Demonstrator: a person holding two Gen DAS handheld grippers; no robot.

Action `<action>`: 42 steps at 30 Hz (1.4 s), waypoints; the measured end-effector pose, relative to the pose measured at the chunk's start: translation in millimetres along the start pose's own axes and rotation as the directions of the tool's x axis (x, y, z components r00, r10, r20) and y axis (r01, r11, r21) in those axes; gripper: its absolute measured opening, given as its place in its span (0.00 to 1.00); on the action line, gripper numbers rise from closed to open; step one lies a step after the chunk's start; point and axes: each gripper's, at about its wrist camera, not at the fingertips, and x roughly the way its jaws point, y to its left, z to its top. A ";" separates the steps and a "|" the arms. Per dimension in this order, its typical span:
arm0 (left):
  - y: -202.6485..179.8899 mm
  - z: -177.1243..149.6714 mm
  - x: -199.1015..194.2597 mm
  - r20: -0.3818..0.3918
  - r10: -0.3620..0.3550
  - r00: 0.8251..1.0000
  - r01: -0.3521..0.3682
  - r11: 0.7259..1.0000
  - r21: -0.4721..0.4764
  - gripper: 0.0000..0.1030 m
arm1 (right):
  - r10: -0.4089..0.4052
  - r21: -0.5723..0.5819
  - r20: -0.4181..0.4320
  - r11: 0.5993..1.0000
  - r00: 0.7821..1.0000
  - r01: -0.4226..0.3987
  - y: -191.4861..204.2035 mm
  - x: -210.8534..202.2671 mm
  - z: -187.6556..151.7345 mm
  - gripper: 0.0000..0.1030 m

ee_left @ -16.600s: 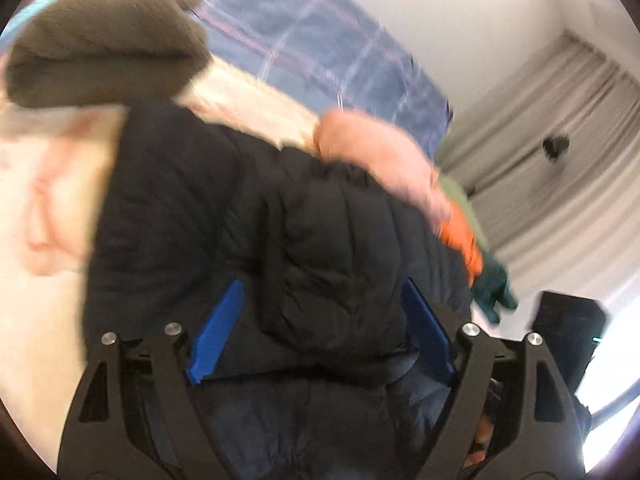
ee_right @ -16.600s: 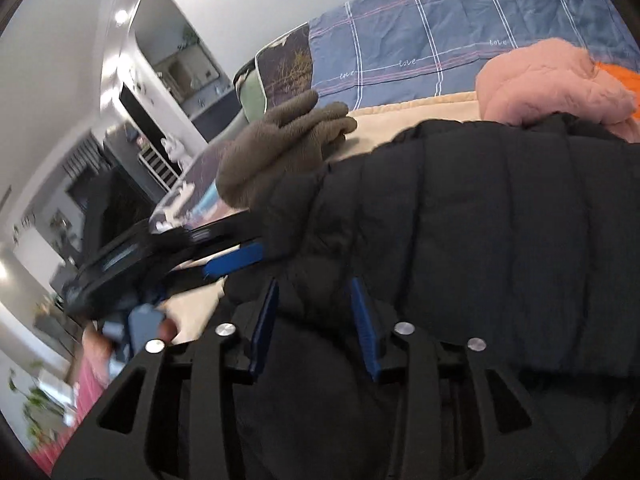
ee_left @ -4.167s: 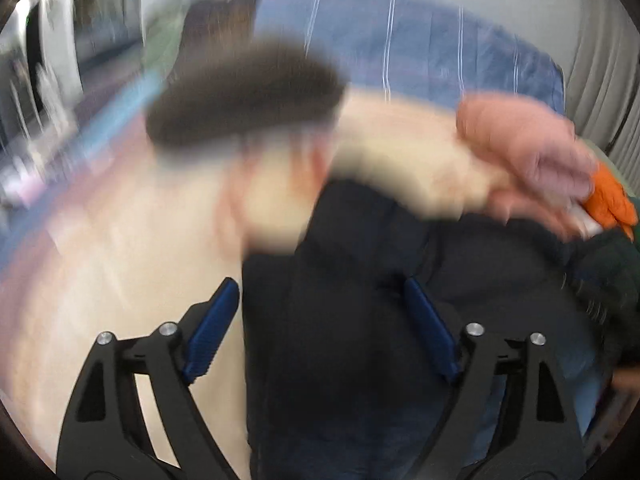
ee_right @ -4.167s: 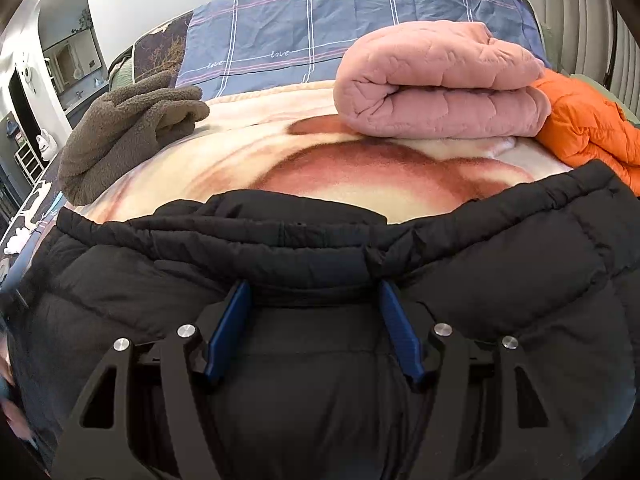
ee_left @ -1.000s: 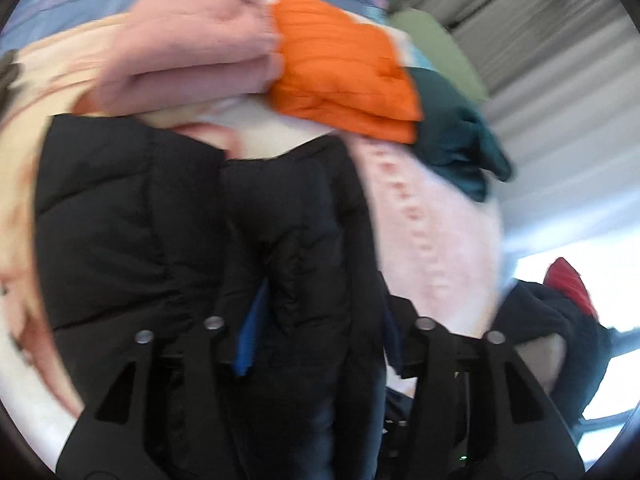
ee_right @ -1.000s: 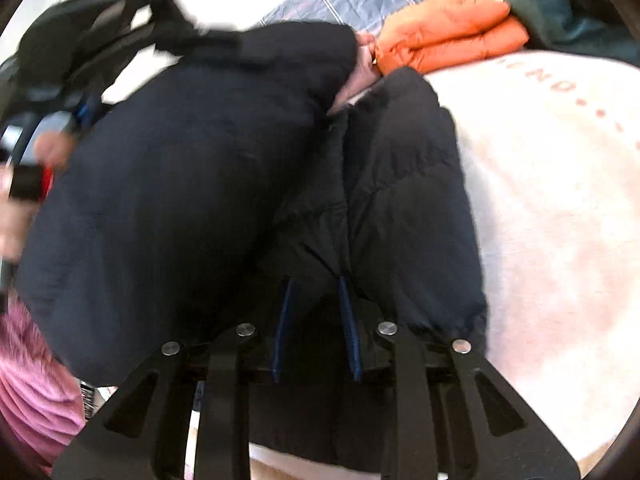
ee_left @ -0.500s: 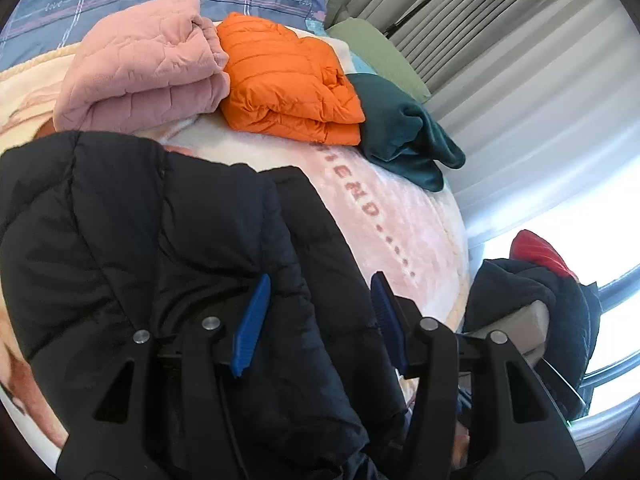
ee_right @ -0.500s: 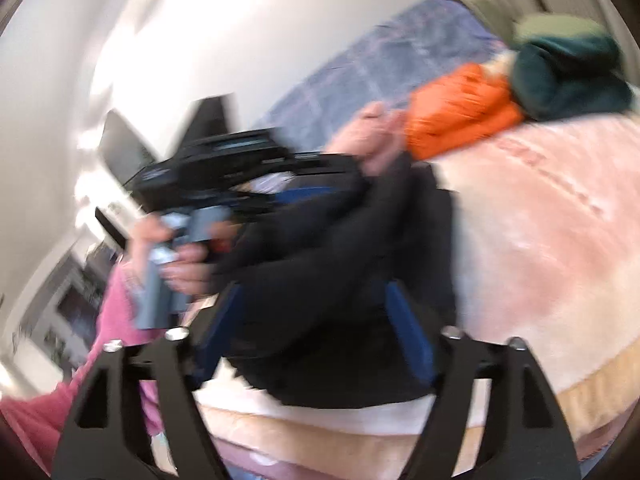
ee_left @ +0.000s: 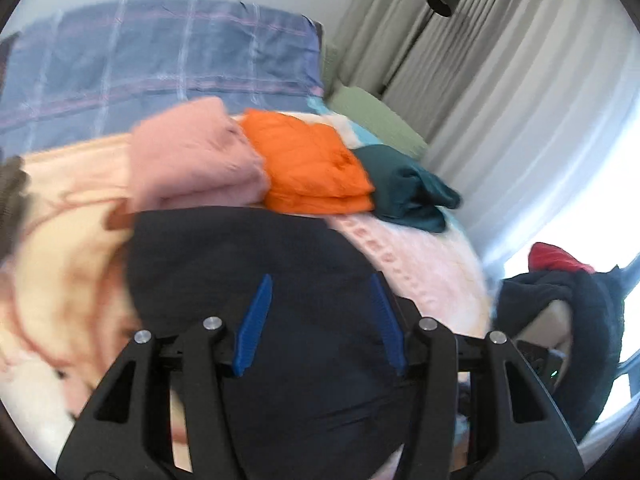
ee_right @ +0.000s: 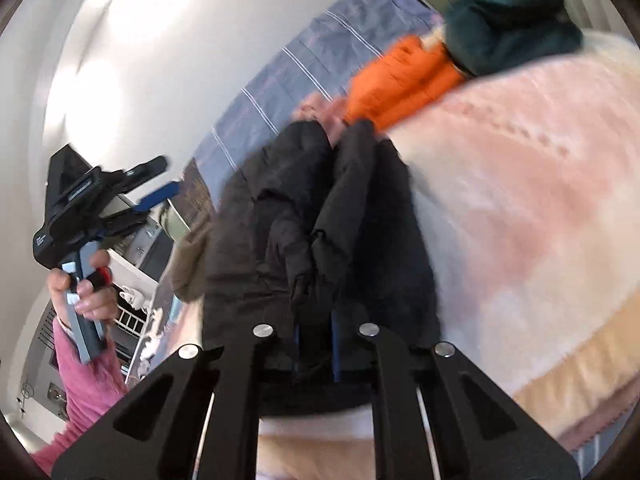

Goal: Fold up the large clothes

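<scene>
Clamped narrow, the right gripper (ee_right: 314, 350) pinched a bunched fold of the black puffer jacket (ee_right: 320, 232) lying on the pink blanket (ee_right: 520, 200). At nine o'clock, the left gripper (ee_right: 154, 190) hung spread wide, empty. Motion blur smeared the folded orange jacket (ee_left: 312, 168).

Grey curtains (ee_left: 460, 80); bright window (ee_left: 592, 216)
</scene>
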 end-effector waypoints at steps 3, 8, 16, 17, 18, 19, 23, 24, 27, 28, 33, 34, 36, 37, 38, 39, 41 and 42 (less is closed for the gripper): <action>19.4 -12.1 21.7 -0.054 0.033 0.998 -0.033 0.999 -0.015 0.46 | -0.015 0.047 -0.062 0.999 0.998 0.018 -17.5 8.0 -20.0 0.16; 9.4 -42.4 83.5 -0.147 0.067 0.987 -0.052 0.993 0.106 0.44 | -0.085 -0.034 -0.065 0.996 0.994 0.083 -1.2 3.3 -25.6 0.33; -28.7 -82.4 122.8 -0.123 0.107 0.987 -0.059 0.937 0.344 0.45 | -0.147 -0.196 0.132 0.965 0.980 0.171 26.4 -31.9 -9.1 0.37; -34.8 -85.8 126.3 -0.114 0.127 0.985 -0.077 0.929 0.363 0.45 | -0.139 -0.208 0.148 0.964 0.979 0.168 29.0 -28.5 -6.6 0.37; -37.6 -88.0 128.1 -0.107 0.141 0.984 -0.091 0.922 0.376 0.45 | -0.128 -0.221 0.167 0.961 0.978 0.164 31.1 -26.5 -4.9 0.37; -38.9 -89.5 128.9 -0.101 0.151 0.983 -0.101 0.917 0.385 0.45 | -0.121 -0.229 0.182 0.960 0.976 0.162 33.3 -27.0 -6.2 0.37; -35.9 -94.9 126.5 -0.077 0.160 0.984 -0.117 0.911 0.397 0.47 | -0.184 -0.252 0.190 0.940 0.964 0.229 34.4 -1.4 -5.1 0.24; -34.9 -96.2 126.3 -0.073 0.158 0.985 -0.117 0.911 0.395 0.47 | -0.261 -0.241 0.166 0.924 0.951 0.295 25.4 14.2 -7.5 0.23; -31.7 -97.3 125.9 -0.057 0.146 0.988 -0.114 0.919 0.379 0.47 | -0.318 -0.159 0.053 0.933 0.947 0.322 -5.0 45.3 -14.9 0.23; -32.2 -98.9 125.3 -0.052 0.145 0.988 -0.114 0.917 0.383 0.47 | -0.315 -0.144 0.044 0.937 0.948 0.318 -8.9 47.7 -15.6 0.23; -32.4 -105.4 127.1 -0.025 0.152 0.988 -0.130 0.909 0.396 0.47 | -0.377 -0.220 0.055 0.898 0.924 0.380 -0.3 54.9 -16.4 0.24; -30.7 -105.5 126.9 -0.025 0.144 0.989 -0.122 0.912 0.391 0.47 | -0.378 -0.229 0.058 0.896 0.924 0.381 0.0 55.2 -16.8 0.24; -30.1 -105.0 125.8 -0.026 0.137 0.990 -0.116 0.914 0.388 0.47 | -0.372 -0.230 0.059 0.898 0.926 0.375 -1.2 54.7 -17.9 0.25; -30.7 -103.8 124.7 -0.026 0.137 0.990 -0.117 0.914 0.388 0.47 | -0.371 -0.230 0.059 0.898 0.927 0.374 -1.4 54.2 -18.0 0.25; -32.6 -102.1 122.7 -0.024 0.140 0.990 -0.120 0.914 0.386 0.47 | -0.371 -0.230 0.059 0.898 0.927 0.374 -4.7 55.7 -19.4 0.25; -35.3 -99.5 120.1 -0.021 0.141 0.990 -0.123 0.917 0.380 0.47 | -0.369 -0.230 0.061 0.899 0.927 0.373 -6.3 56.9 -19.3 0.25; -42.3 -89.8 114.2 -0.022 0.110 0.994 -0.095 0.930 0.355 0.46 | -0.363 -0.227 0.059 0.902 0.930 0.367 -7.8 57.2 -19.9 0.25; -50.1 -83.0 109.7 -0.019 0.063 0.998 -0.052 0.932 0.358 0.46 | -0.358 -0.219 0.056 0.906 0.932 0.361 -8.7 57.4 -19.7 0.26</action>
